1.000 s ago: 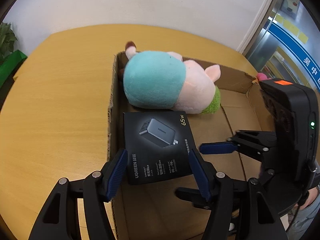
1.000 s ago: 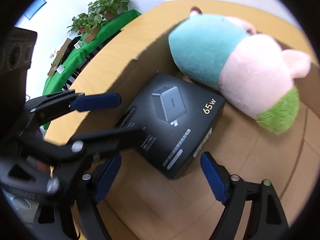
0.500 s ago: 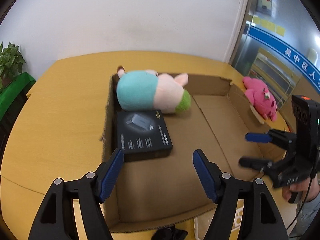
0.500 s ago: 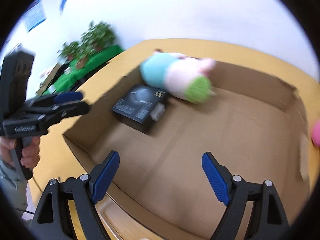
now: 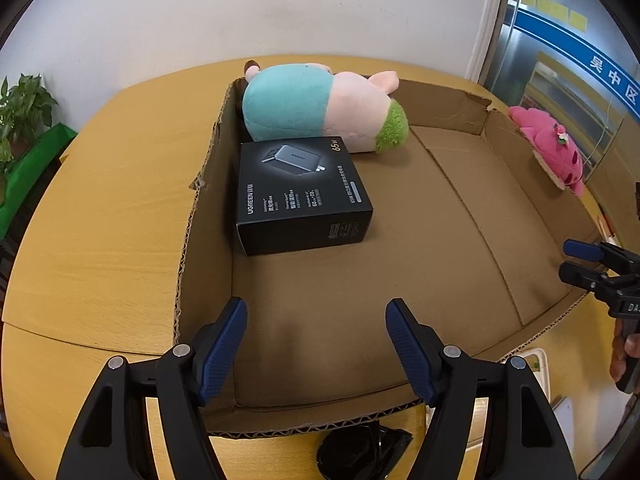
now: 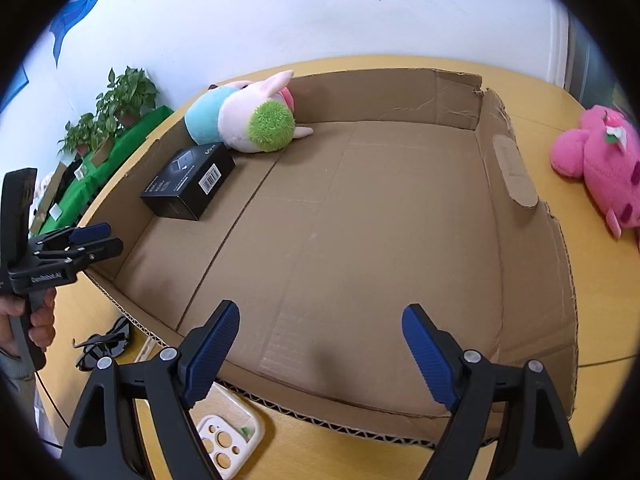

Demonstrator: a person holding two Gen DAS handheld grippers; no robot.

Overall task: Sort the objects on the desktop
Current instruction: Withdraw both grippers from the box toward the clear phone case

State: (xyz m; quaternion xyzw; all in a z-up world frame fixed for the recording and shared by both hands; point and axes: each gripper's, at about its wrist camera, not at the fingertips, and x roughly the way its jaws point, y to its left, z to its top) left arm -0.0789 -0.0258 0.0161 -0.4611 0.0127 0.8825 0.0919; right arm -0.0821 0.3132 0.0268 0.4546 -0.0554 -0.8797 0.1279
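Observation:
A shallow cardboard box [image 5: 460, 184] [image 6: 360, 220] lies on the wooden table. Inside it, at its far left corner, lie a teal, pink and green plush toy [image 5: 316, 106] [image 6: 244, 120] and a black charger box [image 5: 300, 194] [image 6: 190, 180]. A pink plush toy [image 5: 548, 148] [image 6: 600, 160] lies on the table outside the box's right wall. My left gripper [image 5: 316, 344] [image 6: 90, 240] is open and empty above the box's near left edge. My right gripper [image 6: 320, 344] [image 5: 580, 260] is open and empty above the box's near edge.
Black sunglasses [image 6: 104, 346] [image 5: 360, 452] and a white phone case [image 6: 224, 440] lie on the table in front of the box. Potted plants [image 6: 116, 112] on a green stand are beyond the table's left edge. A glass door [image 5: 568, 40] is at right.
Both grippers have pulled back from the charger box, which now rests in the cardboard box beside the plush toy. The right gripper has drawn apart to the right.

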